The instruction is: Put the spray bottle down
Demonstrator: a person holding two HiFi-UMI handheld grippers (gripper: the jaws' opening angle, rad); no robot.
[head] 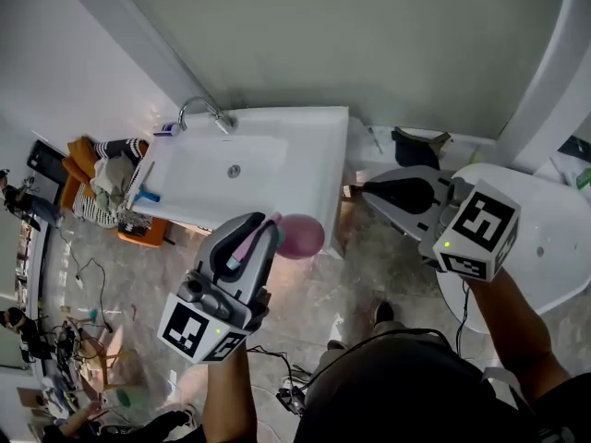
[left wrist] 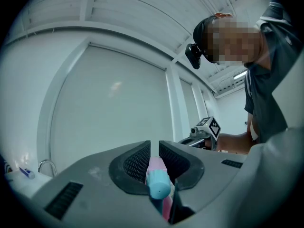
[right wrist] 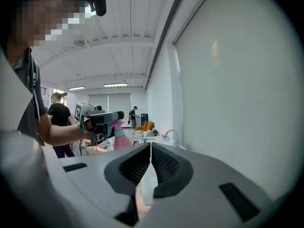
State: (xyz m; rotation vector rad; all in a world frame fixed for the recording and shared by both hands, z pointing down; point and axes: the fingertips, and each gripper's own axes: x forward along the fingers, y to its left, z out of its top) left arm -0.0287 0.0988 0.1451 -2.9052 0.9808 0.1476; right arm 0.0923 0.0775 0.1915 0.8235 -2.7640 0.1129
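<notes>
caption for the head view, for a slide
Left gripper holds a pink spray bottle near a white sink; right gripper shut and empty alongside.

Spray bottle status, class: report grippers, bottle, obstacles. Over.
Left gripper shut on spray bottle. Right gripper shut, empty. Bottle in the air beside the sink, not yet down. Nothing blocking seen.

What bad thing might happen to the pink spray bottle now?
It might slip: the left tool pinches only the thin top of the spray bottle, and its round pink body hangs past the jaws, seemingly above the floor. It might also bump the sink edge, which looks close by. The right tool is shut and off to the side, so it likely couldn't catch it.
</notes>
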